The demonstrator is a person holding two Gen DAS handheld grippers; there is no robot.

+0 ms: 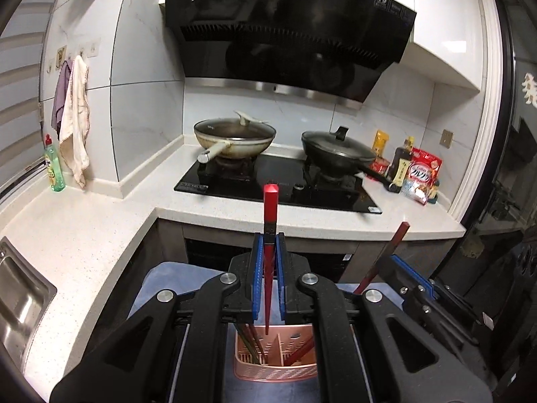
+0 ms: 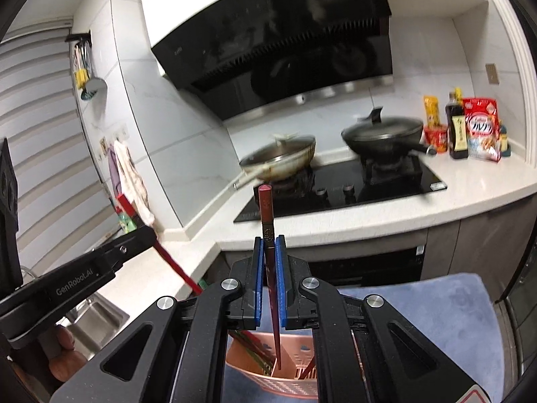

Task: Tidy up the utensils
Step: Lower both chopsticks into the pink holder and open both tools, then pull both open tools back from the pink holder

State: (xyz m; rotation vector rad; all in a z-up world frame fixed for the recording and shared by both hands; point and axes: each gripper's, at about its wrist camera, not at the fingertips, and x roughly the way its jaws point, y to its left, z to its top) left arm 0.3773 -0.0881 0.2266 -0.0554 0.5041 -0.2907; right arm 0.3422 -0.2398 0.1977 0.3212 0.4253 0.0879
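Note:
My left gripper (image 1: 269, 238) is shut on a bright red chopstick (image 1: 269, 215) that stands upright between its blue pads, its tip hanging over a pink slotted utensil holder (image 1: 275, 367). My right gripper (image 2: 269, 240) is shut on a darker red-brown chopstick (image 2: 266, 215), whose tip reaches into the same pink holder (image 2: 268, 372). Several chopsticks lean inside the holder. In the right wrist view the left gripper (image 2: 144, 231) shows at the left with its red chopstick (image 2: 174, 262). In the left wrist view the right gripper's chopstick (image 1: 386, 255) slants at the right.
A blue mat (image 2: 446, 319) lies under the holder. Behind are a white counter (image 1: 335, 218), a black hob (image 1: 278, 181) with a pale wok (image 1: 235, 137) and a black pan (image 1: 339, 151), condiment bottles (image 1: 402, 164), a steel sink (image 1: 20, 299), a green soap bottle (image 1: 53, 168).

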